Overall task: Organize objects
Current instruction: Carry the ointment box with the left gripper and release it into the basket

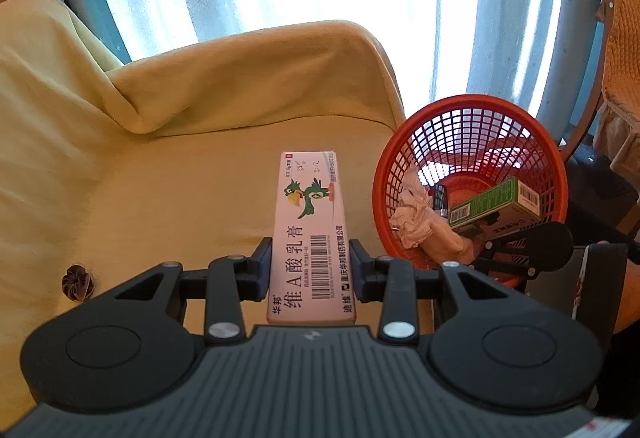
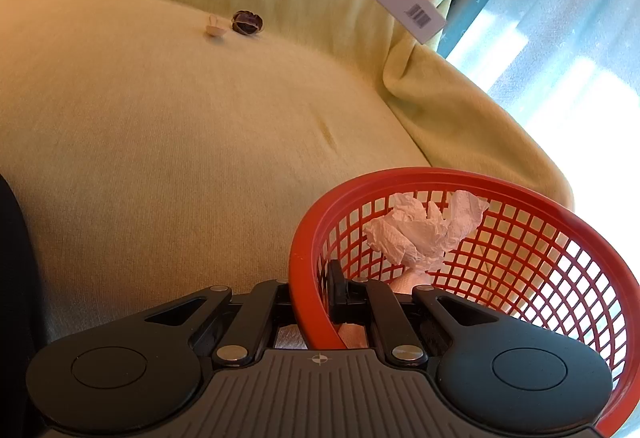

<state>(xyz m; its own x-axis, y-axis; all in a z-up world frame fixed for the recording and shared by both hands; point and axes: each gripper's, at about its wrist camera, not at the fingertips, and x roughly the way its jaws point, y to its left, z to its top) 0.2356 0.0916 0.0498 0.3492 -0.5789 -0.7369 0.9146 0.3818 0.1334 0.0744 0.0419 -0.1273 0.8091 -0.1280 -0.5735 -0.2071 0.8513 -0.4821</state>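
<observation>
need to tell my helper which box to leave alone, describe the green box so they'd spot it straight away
Find the red basket at the right edge of the yellow sofa. The green box lies tilted inside it, beside a crumpled white tissue. It is the only green box; the other one, the pink box, is held in the left tool outside the basket.

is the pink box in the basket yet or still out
Out. The pink box is clamped in the left gripper, raised beside the red basket, not inside it.

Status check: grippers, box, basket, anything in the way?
Left gripper shut on pink box. Right gripper shut on red basket rim. Path to basket clear.
</observation>
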